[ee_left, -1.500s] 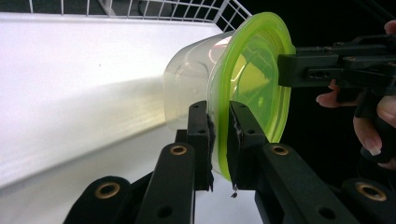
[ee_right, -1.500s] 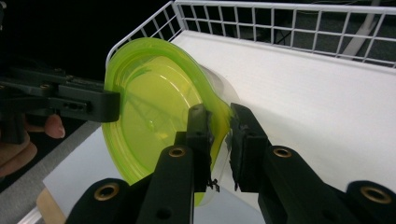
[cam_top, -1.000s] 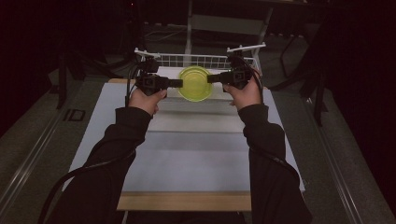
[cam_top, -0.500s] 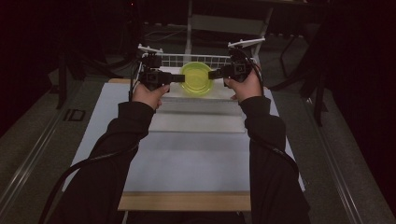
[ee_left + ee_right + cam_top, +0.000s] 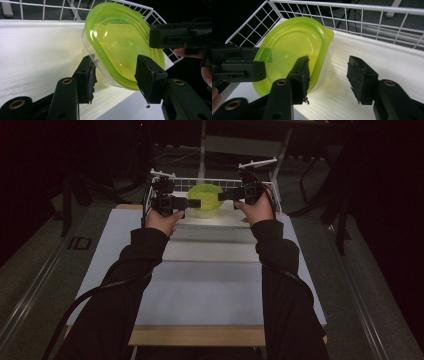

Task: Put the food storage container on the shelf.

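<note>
A clear tub with a yellow-green lid (image 5: 205,200) hangs tilted over the near side of a white wire rack (image 5: 230,182) at the table's far end. My left gripper (image 5: 192,204) reaches in from the left. In the left gripper view its jaws (image 5: 116,75) straddle the tub's (image 5: 120,42) near corner, both pads touching it. My right gripper (image 5: 222,196) comes in from the right. In the right gripper view it (image 5: 328,72) stands open with white surface in the gap. Its left pad overlaps the lid (image 5: 287,50).
The rack's wire walls (image 5: 367,22) rise behind and beside the tub, over a white ribbed floor (image 5: 37,50). A pale mat (image 5: 200,285) covers the table between the person's dark sleeves. Dark floor and metal stands surround the table.
Both hands have pushed away from the person, carrying the tub from the mat's far part to the wire rack.
</note>
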{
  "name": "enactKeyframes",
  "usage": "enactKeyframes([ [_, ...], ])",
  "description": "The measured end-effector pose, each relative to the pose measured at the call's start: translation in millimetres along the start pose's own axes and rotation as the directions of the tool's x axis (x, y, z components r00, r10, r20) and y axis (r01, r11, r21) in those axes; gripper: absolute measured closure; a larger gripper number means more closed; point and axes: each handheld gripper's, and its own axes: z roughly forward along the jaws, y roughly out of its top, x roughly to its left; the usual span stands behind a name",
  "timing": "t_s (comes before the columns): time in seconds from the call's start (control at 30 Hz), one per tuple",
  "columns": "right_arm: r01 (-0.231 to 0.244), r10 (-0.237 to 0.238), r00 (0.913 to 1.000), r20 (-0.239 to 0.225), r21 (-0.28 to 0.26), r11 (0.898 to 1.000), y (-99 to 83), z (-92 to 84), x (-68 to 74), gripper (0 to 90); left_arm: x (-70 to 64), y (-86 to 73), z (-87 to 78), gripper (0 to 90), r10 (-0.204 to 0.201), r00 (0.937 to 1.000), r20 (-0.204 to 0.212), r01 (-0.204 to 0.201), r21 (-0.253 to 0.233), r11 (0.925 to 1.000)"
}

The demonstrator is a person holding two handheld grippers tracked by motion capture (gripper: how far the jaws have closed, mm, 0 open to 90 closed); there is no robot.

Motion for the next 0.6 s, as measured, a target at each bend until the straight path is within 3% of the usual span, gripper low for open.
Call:
enactKeyframes([
  [0.17, 0.008, -0.008, 0.9999, 0.01, -0.02, 1.0, 3.4, -6.0, 4.7, 46.6, -0.5, 3.7, -2.4, 42.3, 0.006, 0.9997, -0.026, -0.007, -0.03, 0.9995],
  [0.27, 0.007, -0.006, 0.9998, 0.017, -0.033, 0.999, 3.3, -9.9, 5.3, 45.1, -2.0, 5.0, -4.7, 41.7, 0.012, 0.9993, -0.035, -0.013, -0.034, 0.9993],
  [0.33, 0.0, 0.0, 1.0, 0.006, -0.047, 0.999, 2.4, -15.7, 6.2, 44.6, -3.2, 5.7, -9.9, 40.6, 0.03, 0.9981, -0.055, -0.033, -0.054, 0.998],
  [0.43, 0.009, -0.01, 0.9999, -0.006, -0.061, 0.998, -1.3, -21.7, 8.2, 44.9, -1.6, 5.4, -18.8, 35.9, 0.021, 0.9967, -0.078, -0.029, -0.101, 0.9945],
  [0.53, 0.029, -0.031, 0.9994, -0.017, -0.084, 0.996, -8.2, -27.4, 9.4, 48.8, -4.9, -0.6, -27.6, 26.9, 0.1, 0.9919, -0.079, -0.109, -0.13, 0.9855],
  [0.6, 0.057, -0.057, 0.9984, 0.0, -0.073, 0.996, -14.9, -28.0, 8.6, 54.4, -8.7, -7.2, -33.6, 21.5, 0.164, 0.9819, -0.095, -0.177, -0.154, 0.9719],
])
